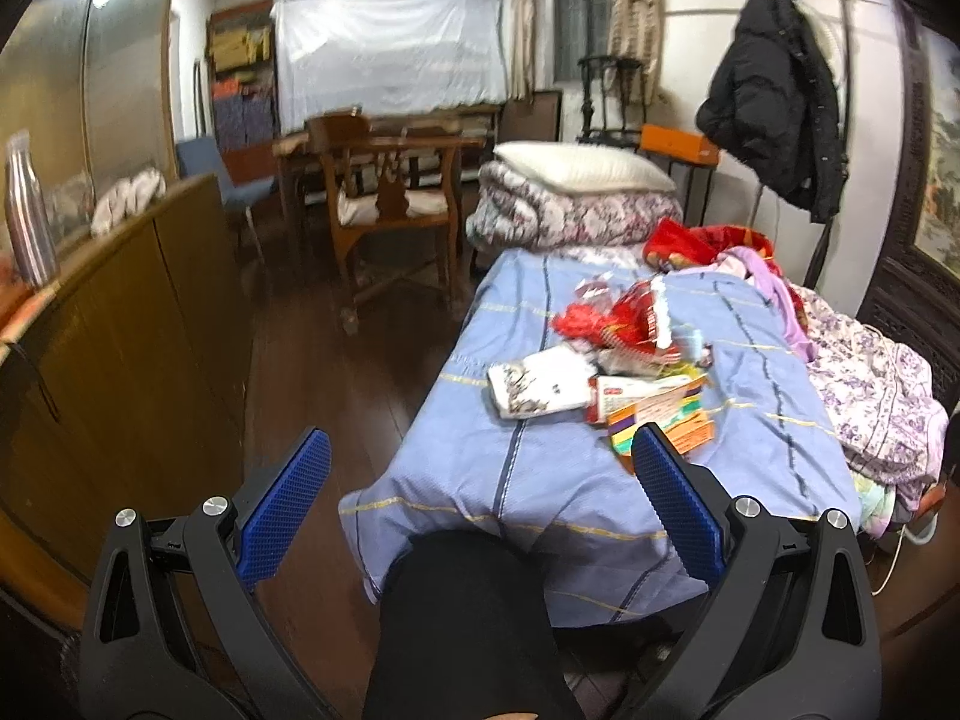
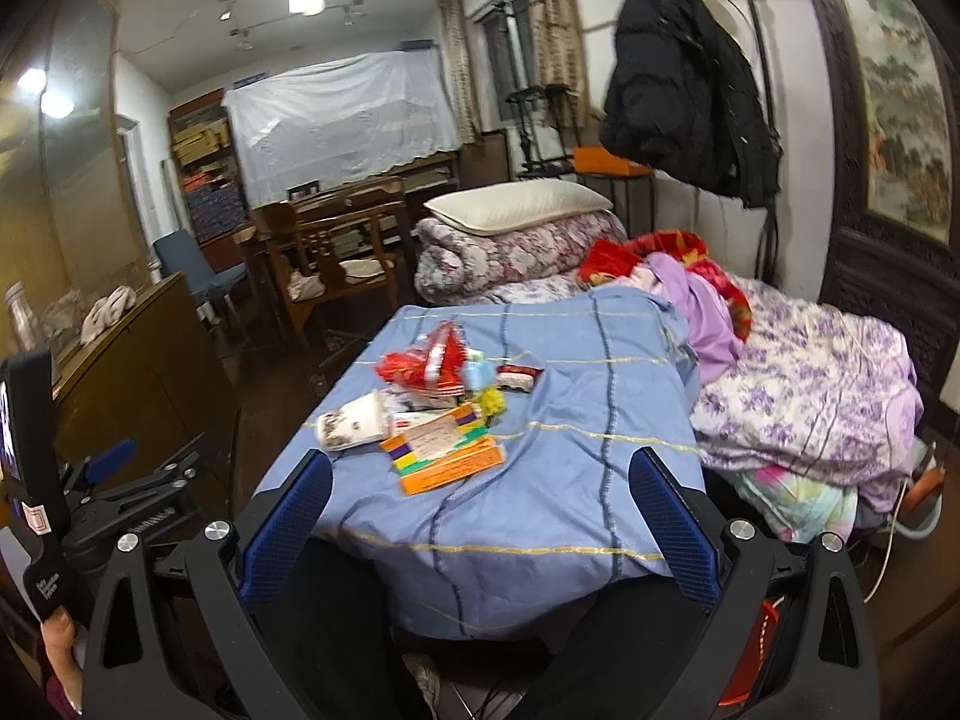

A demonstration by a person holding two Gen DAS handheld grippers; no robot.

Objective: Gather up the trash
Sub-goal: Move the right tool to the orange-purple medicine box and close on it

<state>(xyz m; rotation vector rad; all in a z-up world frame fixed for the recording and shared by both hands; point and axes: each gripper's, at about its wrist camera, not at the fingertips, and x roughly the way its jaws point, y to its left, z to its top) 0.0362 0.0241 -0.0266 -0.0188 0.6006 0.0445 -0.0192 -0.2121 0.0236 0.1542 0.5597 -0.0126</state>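
I've got both claws spread wide and empty; the trash pile on the blue sheet lies ahead-left of my right gripper, ahead-right of the left gripper; orange box nearest

Left gripper has its jaws spread wide with nothing between the blue pads. Right gripper is the same, wide apart and empty. Both are level, pointing forward. In the right view, fingers show at the lower left edge
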